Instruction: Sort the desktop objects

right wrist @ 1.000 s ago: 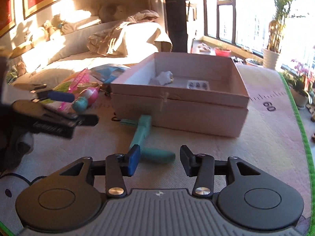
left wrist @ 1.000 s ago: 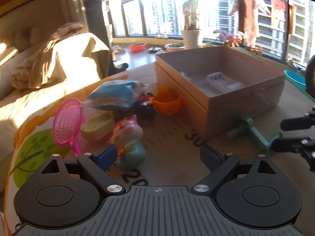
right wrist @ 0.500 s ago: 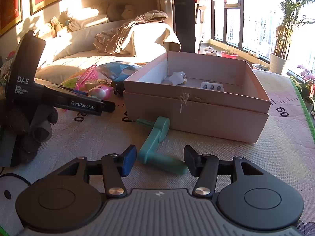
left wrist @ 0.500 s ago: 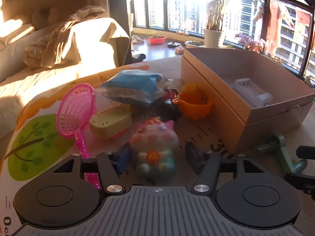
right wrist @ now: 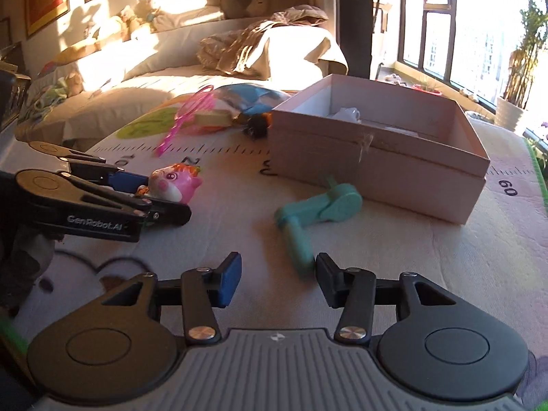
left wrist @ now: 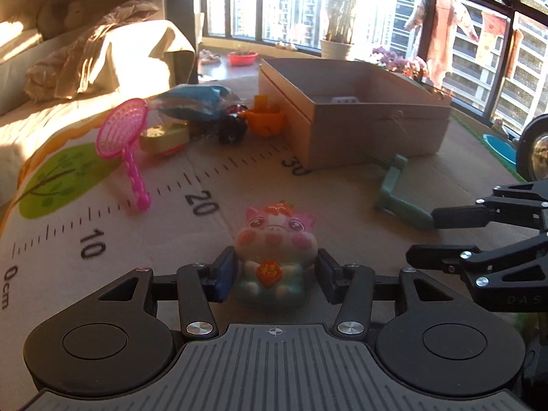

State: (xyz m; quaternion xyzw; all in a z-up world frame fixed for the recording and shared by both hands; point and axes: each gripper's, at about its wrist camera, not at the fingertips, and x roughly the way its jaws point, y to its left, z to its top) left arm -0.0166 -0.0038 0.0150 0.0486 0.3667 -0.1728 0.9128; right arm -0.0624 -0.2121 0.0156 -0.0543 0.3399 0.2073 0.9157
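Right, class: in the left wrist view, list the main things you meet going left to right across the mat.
pink net scoop → yellow-green soap-box toy → black toy → orange cup → cardboard box → green crank handle → right gripper

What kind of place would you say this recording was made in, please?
Most likely a living room in a high-rise flat: a sofa draped with a blanket, large windows facing apartment blocks, and a children's play mat printed with a ruler, strewn with toys beside an open cardboard box.
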